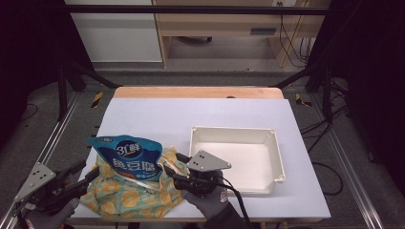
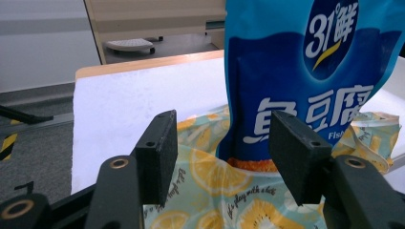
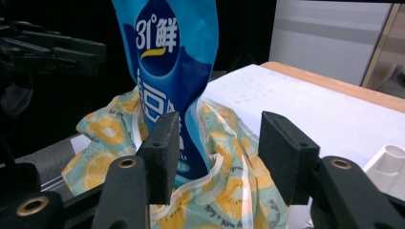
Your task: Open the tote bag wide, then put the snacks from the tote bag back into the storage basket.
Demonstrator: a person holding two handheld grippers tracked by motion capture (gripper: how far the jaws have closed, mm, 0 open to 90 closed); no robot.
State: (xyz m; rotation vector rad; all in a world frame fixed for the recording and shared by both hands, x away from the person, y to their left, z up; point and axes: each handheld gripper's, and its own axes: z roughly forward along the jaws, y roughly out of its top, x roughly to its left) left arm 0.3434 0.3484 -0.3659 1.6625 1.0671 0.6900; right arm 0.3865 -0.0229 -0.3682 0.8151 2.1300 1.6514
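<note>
A blue snack pouch (image 1: 129, 160) with white lettering stands upright inside a lemon-patterned cloth bag (image 1: 124, 198) at the table's front left. My left gripper (image 1: 90, 174) is just left of the bag, and my right gripper (image 1: 173, 164) is at the bag's right side. In the left gripper view the left gripper (image 2: 222, 148) is open, with the pouch (image 2: 296, 81) and bag (image 2: 210, 186) beyond its jaws and nothing pressed between them. In the right gripper view the right gripper (image 3: 215, 148) is open too, and the pouch (image 3: 167, 62) rises from the bag (image 3: 224, 186) behind it.
A white rectangular tray (image 1: 234, 130) sits on the table to the right of the bag, with nothing in it. The white table top (image 1: 191, 109) stretches behind both. A black frame and cables flank the table. The other gripper (image 3: 47, 47) shows dark at the upper left of the right gripper view.
</note>
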